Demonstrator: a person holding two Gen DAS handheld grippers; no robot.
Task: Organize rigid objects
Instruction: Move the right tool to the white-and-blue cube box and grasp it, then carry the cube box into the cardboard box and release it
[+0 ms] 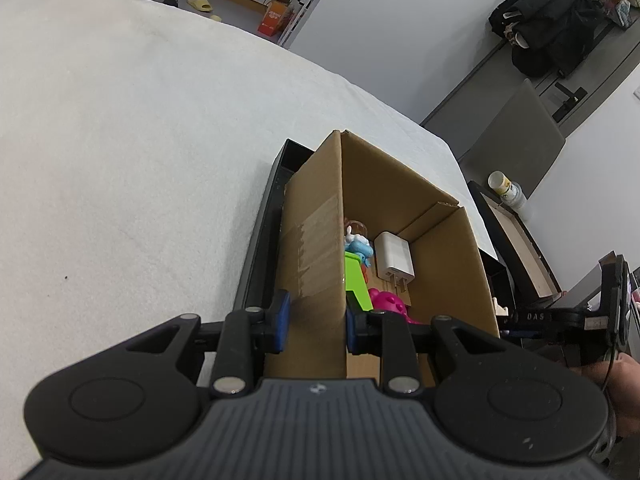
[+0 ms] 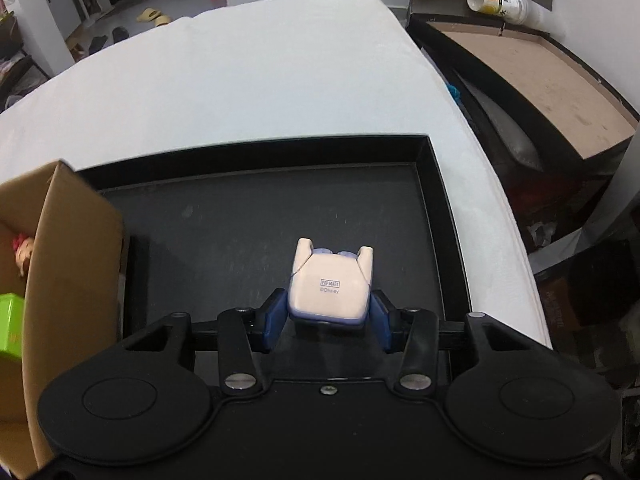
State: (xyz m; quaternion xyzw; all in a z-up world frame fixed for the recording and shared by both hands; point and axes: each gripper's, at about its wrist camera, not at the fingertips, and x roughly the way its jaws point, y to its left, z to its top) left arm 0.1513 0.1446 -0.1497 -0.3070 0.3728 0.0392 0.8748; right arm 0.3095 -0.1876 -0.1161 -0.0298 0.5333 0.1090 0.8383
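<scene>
My left gripper [image 1: 316, 320] is shut on the left wall of an open cardboard box [image 1: 316, 236] that stands in a black tray [image 1: 260, 240]. Inside the box lie a white charger [image 1: 394, 256], a green block [image 1: 356, 280], a pink toy [image 1: 390, 304] and a blue-and-white figure [image 1: 358, 246]. My right gripper [image 2: 329, 320] is shut on a pale cream toy figure [image 2: 330, 284], held above the black tray [image 2: 280, 220]. The box [image 2: 72, 248] stands at the tray's left in the right wrist view.
The tray rests on a white cloth-covered table [image 2: 240, 72]. A dark case with a brown panel [image 2: 540, 80] and a white bottle [image 2: 498, 2] lie off the table's right edge. The right gripper's body [image 1: 580, 316] shows at the left wrist view's right.
</scene>
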